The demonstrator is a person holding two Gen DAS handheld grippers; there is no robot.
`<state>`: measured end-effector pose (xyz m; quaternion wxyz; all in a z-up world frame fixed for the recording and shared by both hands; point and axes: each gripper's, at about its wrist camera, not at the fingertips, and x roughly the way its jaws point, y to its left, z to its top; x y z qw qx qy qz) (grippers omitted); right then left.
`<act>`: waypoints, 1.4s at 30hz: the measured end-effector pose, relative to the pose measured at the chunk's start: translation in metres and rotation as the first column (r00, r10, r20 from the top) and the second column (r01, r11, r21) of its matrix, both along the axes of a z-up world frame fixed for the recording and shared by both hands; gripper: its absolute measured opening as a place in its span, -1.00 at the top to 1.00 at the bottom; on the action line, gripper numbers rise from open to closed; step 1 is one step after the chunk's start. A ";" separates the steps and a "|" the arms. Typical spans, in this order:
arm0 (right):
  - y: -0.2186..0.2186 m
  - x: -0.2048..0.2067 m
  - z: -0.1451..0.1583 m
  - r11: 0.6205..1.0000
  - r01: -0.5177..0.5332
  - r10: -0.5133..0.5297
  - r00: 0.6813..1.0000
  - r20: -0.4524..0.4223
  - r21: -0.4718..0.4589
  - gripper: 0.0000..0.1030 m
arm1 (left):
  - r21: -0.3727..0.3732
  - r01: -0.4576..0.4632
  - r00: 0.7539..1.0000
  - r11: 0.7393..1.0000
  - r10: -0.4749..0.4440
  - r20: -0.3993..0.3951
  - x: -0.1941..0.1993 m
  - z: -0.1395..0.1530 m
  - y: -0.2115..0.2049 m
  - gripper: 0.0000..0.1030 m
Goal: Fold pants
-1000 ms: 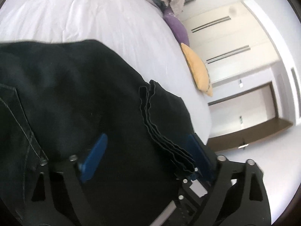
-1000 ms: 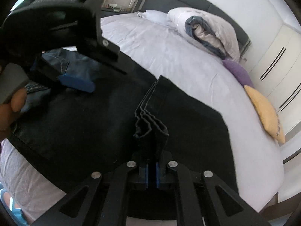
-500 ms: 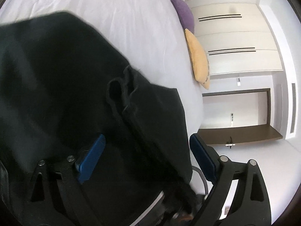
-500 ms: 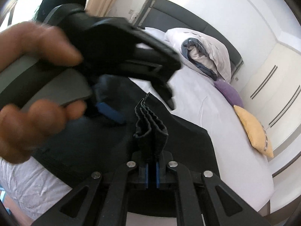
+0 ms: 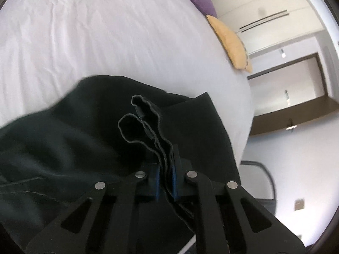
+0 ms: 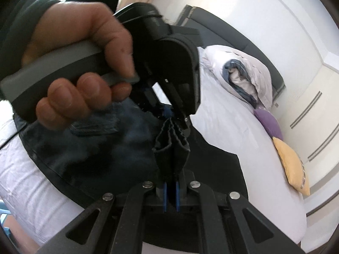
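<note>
Dark pants (image 5: 63,148) lie on a white bed (image 5: 106,31); they also show in the right wrist view (image 6: 106,158). My left gripper (image 5: 166,169) is shut on the bunched hem layers of the pants (image 5: 146,122), lifted off the bed. My right gripper (image 6: 171,192) is shut on the same stacked hem edge (image 6: 171,144), just below the left gripper (image 6: 169,114), which a hand (image 6: 80,53) holds close in front of the camera.
A yellow pillow (image 5: 231,42) and a purple pillow (image 5: 197,0) lie at the bed's far edge. A bundled duvet (image 6: 239,74) sits by the dark headboard. White wardrobe doors (image 5: 264,10) and a doorway stand beyond the bed.
My left gripper was open over the pants; it has closed on the stacked hem beside my right gripper. Both grippers have lifted the hem off the bed.
</note>
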<state>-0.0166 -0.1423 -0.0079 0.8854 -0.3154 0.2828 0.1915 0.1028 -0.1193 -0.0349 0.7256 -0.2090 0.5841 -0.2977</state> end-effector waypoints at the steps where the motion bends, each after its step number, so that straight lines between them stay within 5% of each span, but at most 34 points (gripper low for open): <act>1: 0.005 -0.001 -0.002 1.000 -0.011 0.011 1.000 -0.007 -0.005 0.88 | 0.015 0.002 1.000 1.000 -0.002 0.004 0.000 0.000 0.006 0.87; 17: 0.040 -0.008 -0.033 0.987 -0.132 0.123 0.987 -0.100 -0.095 0.87 | 0.107 -0.014 1.000 0.994 0.012 0.015 -0.018 -0.021 0.042 0.87; 27: 0.043 -0.002 -0.047 0.982 -0.148 0.130 0.980 -0.151 -0.116 0.79 | 0.079 -0.020 1.000 0.997 0.019 0.008 -0.015 -0.029 0.042 0.80; 30: 0.035 0.008 -0.043 0.989 -0.135 0.121 0.975 -0.186 -0.060 0.76 | 0.106 -0.035 0.999 0.994 0.033 0.022 -0.016 -0.021 0.052 0.73; 32: 0.031 0.013 -0.038 0.992 -0.123 0.116 0.969 -0.220 -0.021 0.61 | 0.198 -0.085 0.995 0.976 0.072 0.070 -0.017 -0.005 0.064 0.73; 36: 0.005 0.015 -0.015 0.983 -0.105 0.148 0.940 -0.309 0.151 -0.45 | 0.227 -0.154 0.980 0.962 0.121 0.156 -0.018 0.026 0.074 0.73; 40: -0.049 0.028 0.015 0.911 -0.056 0.234 0.885 -0.401 0.408 -0.42 | 0.169 -0.095 0.977 0.981 0.060 0.206 -0.026 0.043 0.043 0.73; 42: -0.099 0.064 0.022 0.846 0.081 0.200 0.867 -0.456 0.527 -0.28 | 0.116 -0.035 0.982 0.993 0.013 0.187 -0.033 0.035 0.015 0.73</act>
